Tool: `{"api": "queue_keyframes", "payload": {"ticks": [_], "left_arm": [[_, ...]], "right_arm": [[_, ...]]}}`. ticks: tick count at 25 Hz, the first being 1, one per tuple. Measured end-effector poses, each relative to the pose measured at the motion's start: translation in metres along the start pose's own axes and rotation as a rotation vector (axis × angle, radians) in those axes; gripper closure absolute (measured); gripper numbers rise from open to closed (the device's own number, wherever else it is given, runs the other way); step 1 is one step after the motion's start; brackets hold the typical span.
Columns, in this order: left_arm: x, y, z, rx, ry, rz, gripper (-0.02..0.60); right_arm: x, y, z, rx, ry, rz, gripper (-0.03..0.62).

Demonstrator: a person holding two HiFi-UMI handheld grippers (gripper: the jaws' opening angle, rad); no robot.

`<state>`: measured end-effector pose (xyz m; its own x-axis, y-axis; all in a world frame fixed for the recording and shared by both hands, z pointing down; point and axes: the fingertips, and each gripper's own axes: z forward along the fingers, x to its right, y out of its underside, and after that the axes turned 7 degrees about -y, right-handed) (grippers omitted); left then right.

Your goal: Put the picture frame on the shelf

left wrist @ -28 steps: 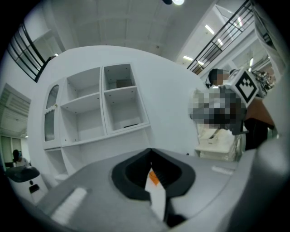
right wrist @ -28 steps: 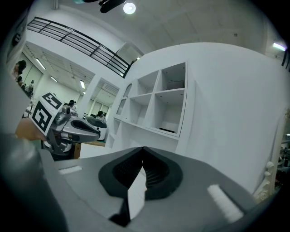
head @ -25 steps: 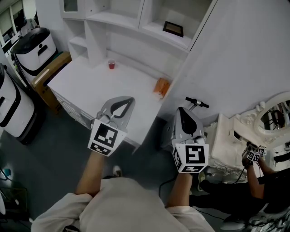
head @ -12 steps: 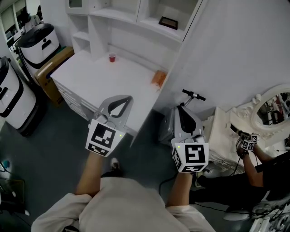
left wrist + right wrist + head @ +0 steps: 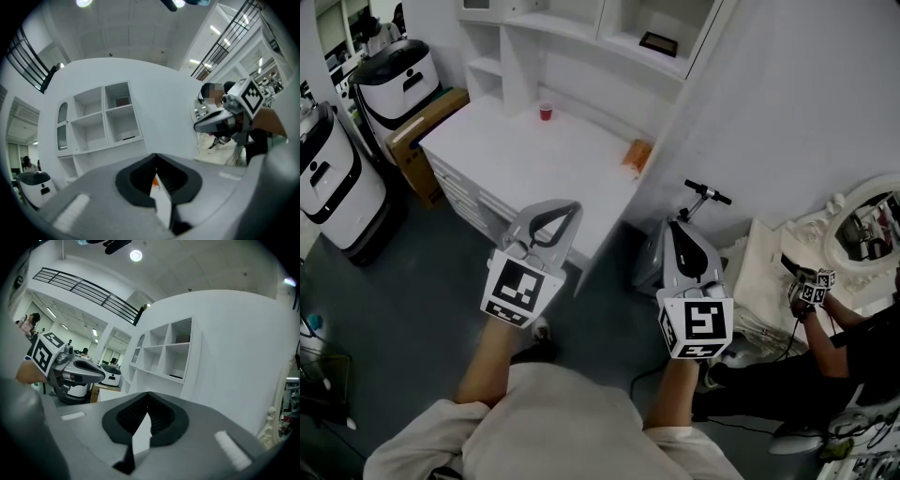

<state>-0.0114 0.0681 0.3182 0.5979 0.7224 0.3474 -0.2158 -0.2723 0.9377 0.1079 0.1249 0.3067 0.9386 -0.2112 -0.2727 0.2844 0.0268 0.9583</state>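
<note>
Shelf (image 5: 623, 44) holds picture frame (image 5: 659, 43), well beyond left claw (image 5: 564, 208).

A: Any words or numbers legible?
B: None. The cubes (image 5: 520, 289) on the left tool (image 5: 572, 205) and right tool (image 5: 681, 231) carry only black-and-white square patterns, nothing that reads as letters or digits.

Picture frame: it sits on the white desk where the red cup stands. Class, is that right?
No. The picture frame sits in a shelf compartment above the desk, as the head view shows. The red cup does stand on the white desk.
</note>
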Motion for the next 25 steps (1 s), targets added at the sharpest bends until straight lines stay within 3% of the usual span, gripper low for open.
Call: {"api": "queue_keyframes", "payload": {"ticks": [25], "left_arm": [[0.025,-0.022,-0.027,0.049,0.013,0.001,0.577]], "right_arm": [[-0.013,-0.001,-0.032,-0.004,-0.011,-0.025,0.588]]}}
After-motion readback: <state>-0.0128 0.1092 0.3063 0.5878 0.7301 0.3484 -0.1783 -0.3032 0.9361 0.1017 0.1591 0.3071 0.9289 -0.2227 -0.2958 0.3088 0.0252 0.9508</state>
